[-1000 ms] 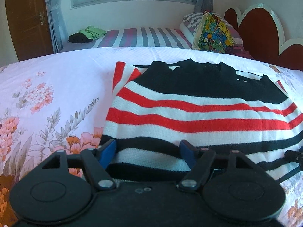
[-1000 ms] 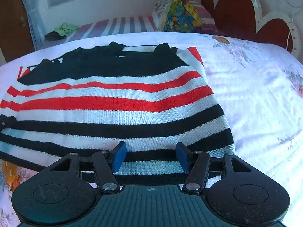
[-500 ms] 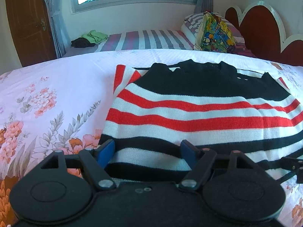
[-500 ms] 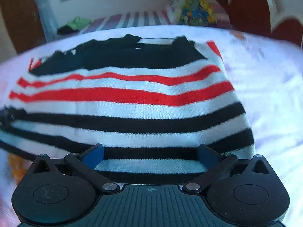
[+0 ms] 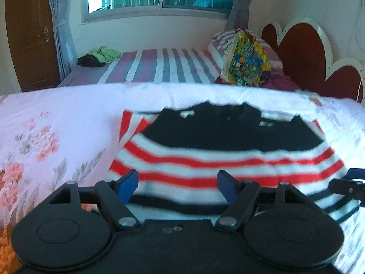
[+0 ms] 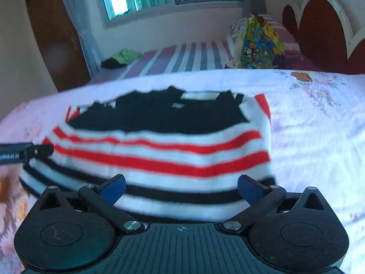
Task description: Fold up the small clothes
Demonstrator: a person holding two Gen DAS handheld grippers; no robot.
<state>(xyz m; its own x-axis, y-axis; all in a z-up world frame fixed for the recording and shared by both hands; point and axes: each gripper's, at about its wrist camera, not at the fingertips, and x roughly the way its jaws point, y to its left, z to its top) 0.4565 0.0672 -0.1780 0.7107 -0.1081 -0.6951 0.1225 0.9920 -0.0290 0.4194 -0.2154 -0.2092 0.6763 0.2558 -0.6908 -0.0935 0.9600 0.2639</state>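
A knitted sweater with black, white and red stripes lies folded flat on the floral bedspread. My left gripper hovers over its near left hem, blue pads apart, open, nothing pinched. In the right wrist view the same sweater fills the middle. My right gripper stands over the near right hem with its jaws spread wide, open and holding nothing. One finger of the right gripper shows at the right edge of the left view. A left finger shows at the left edge of the right view.
Behind lies a second bed with a striped sheet, bearing a heap of green and dark clothes and a colourful bundle against a pillow. A red scalloped headboard is at the right, a wooden door at the left.
Both grippers have lifted and drawn back from the sweater's near hem. The right jaws have spread much wider. The sweater stays flat on the bed.
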